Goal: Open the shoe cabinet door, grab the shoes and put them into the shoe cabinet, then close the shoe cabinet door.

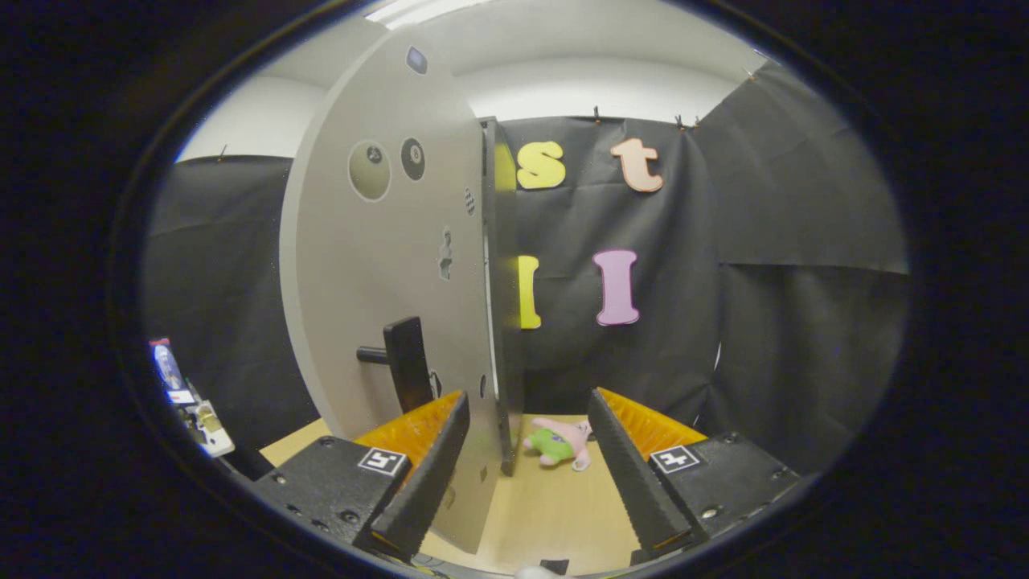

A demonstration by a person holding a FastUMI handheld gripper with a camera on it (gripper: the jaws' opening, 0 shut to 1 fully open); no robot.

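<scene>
Gripper [526, 474] fingers were spread wide, nothing pinched. The free edge of the tall pale-grey flat-panel cabinet door [378, 289] sat in the gap between them, close beside the left finger; can't tell if that finger touched the panel.

The door stood swung out, near edge-on to the camera. My read: the fingers straddled the edge so a sideways push from either one could move the door, with no clamp needed. Spread that wide they'd get no grip on a thin panel.

The black lever handle [404, 362] was mounted low on the door face, just above and behind the left finger, not gripped. Further up the face were two round inserts [391, 165] and a small keyhole-like cutout [444, 253].

The cabinet body [505, 322] showed as a dark vertical strip just behind the door edge; its inside was hidden.

Shoes: couldn't locate any. The only loose item on the light wooden floor [547, 515] was a small pink-and-green plush toy [563, 446], lying beyond the fingertips, nearer the right finger and clear of the door.

Judgement: this was a door-swing step; opening or closing couldn't be told.
</scene>
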